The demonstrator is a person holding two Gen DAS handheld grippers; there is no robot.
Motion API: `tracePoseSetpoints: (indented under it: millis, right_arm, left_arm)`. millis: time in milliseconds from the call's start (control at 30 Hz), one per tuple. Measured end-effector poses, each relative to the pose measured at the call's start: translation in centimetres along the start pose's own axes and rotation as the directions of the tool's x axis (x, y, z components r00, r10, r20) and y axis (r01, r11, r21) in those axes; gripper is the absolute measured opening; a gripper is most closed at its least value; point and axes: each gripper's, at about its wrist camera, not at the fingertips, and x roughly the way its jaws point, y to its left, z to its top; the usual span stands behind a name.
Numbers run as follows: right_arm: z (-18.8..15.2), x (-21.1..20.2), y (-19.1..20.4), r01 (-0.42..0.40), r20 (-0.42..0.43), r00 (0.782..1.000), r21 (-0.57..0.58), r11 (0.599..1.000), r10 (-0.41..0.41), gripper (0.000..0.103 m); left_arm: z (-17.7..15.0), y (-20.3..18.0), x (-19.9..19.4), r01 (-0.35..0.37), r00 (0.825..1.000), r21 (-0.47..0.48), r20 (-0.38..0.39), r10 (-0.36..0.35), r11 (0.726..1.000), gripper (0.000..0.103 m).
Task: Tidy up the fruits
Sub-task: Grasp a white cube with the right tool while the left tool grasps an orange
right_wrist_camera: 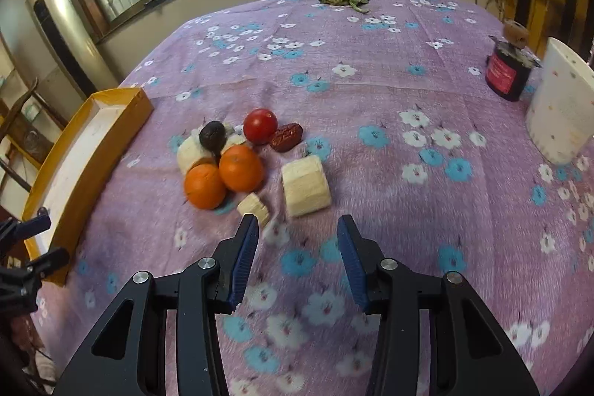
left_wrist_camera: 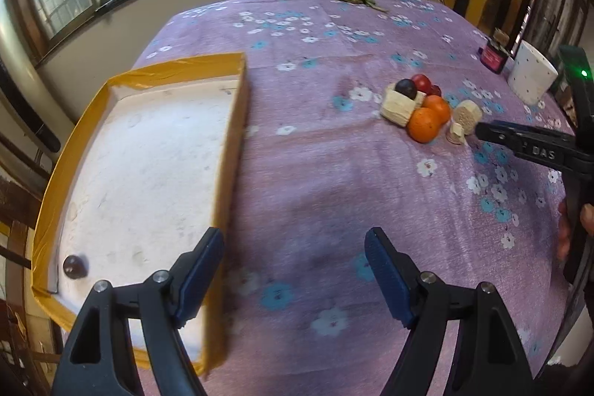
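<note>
Reading the only clear writing first, the letters "DAS" stand in white on the black arm of the right gripper [left_wrist_camera: 482, 132], seen from the left wrist view; the dark jar [right_wrist_camera: 508, 73] at the far right has a red label, but its text is too small to read. The fruits lie in one pile on the counter [right_wrist_camera: 371, 91], which has a purple cloth with white and blue flowers: two oranges [right_wrist_camera: 222, 177] touching each other, a red tomato [right_wrist_camera: 260, 126], a dark round fruit [right_wrist_camera: 212, 135] on top of a pale block [right_wrist_camera: 189, 153], and a wrinkled red date [right_wrist_camera: 286, 137]. Two more pale pieces [right_wrist_camera: 306, 186] lie just beside them. The yellow-edged tray [left_wrist_camera: 230, 151] with white inside holds one small dark fruit [left_wrist_camera: 74, 267] in its near corner. The left gripper [left_wrist_camera: 295, 270] is released, fingers wide and empty, beside the tray wall. The right fingers [right_wrist_camera: 243, 255] are also released and empty, near the pale pieces.
</note>
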Motion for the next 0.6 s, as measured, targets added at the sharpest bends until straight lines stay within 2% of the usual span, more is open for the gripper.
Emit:
tracePoseSetpoints:
  millis: [100, 200, 400, 600]
  right_arm:
    - [0.7, 1.1, 0.3, 0.011, 0.006, 1.0, -0.051, 0.999, -0.01, 0.04]
    - [1.3, 2.1, -0.5, -0.004, -0.009, 1.0, -0.06, 0.998, 0.003, 0.028]
    - [0.6, 1.2, -1.8, -0.069, -0.003, 0.998, -0.048, 0.996, 0.069, 0.027]
    - [-0.9, -0.3, -2.3, -0.114, -0.006, 0.993, -0.024, 0.993, 0.114, 0.028]
  left_arm:
    - [1.1, -1.5, 0.4, 0.002, 1.0, 0.027, -0.002, -0.002, 1.0, 0.08]
    - [2.4, -2.6, 1.1, 0.008, 1.0, 0.041, -0.006, -0.007, 0.999, 0.08]
    - [5.3, -4.6, 3.5, 0.064, 0.998, 0.043, -0.024, -0.063, 0.997, 0.08]
    - [7.1, -7.4, 6.0, 0.17, 0.985, 0.049, -0.044, -0.168, 0.984, 0.08]
